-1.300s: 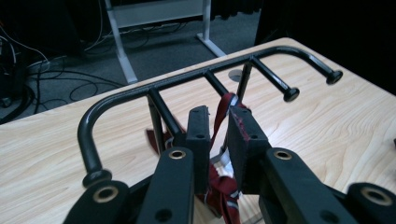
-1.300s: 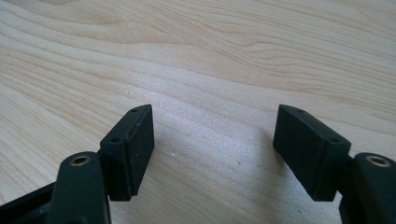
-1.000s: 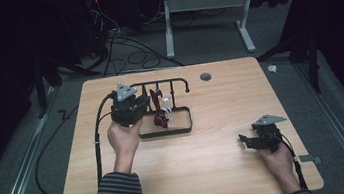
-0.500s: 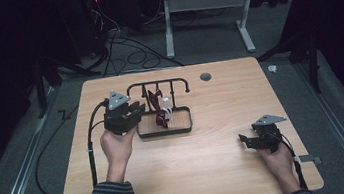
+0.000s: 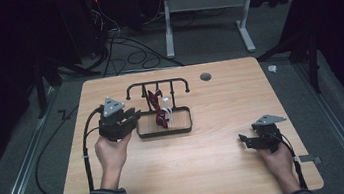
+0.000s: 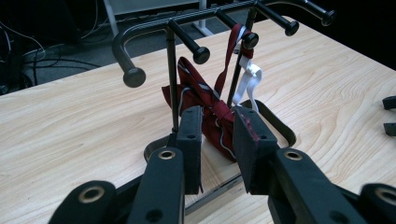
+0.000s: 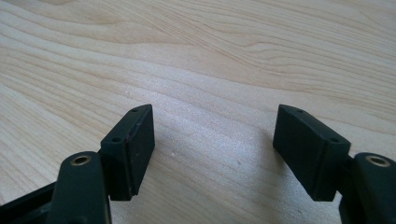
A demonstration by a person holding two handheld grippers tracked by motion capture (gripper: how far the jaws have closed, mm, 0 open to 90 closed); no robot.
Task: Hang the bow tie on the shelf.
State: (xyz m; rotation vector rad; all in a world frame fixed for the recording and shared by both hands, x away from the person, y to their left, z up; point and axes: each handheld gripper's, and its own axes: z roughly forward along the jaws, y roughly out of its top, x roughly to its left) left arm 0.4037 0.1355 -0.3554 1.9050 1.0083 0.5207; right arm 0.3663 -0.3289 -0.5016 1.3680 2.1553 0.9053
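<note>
- Tie (image 5: 156, 106) time: a dark red striped bow tie hangs from a peg of the black rack (image 5: 157, 85), with its white strap (image 5: 168, 113) draped beside it, far-left of centre on the wooden table (image 5: 220, 171).
- Rack detail: several knobbed pegs stick out from a curved top bar, and the posts stand in an oval black tray (image 5: 184, 128); the tie's lower end reaches down towards that tray.
- Left gripper (image 5: 132, 116) sits just left of the tray, held up in the person's left hand (image 5: 112, 153), pointing right at the rack.
- From the left gripper view, the left gripper (image 6: 217, 140) has its jaws parted with a clear gap; they have just been opening, and nothing is pinched. The tie (image 6: 205, 107) shows through the gap, just beyond the pads (image 6: 191, 140), apart from them as far as I can tell.
- White strap (image 6: 247, 84) loops off the same peg in that view, right of the red cloth.
- Right gripper (image 5: 247, 140) rests near the near-right corner, well apart from the rack, in the person's right hand (image 5: 277, 161).
- Right gripper view: the right gripper (image 7: 212, 149) stands wide apart over bare wood, nothing between the pads (image 7: 135, 140).
- Cable (image 5: 86, 153) from the left gripper trails down towards the table's near-left edge.
</note>
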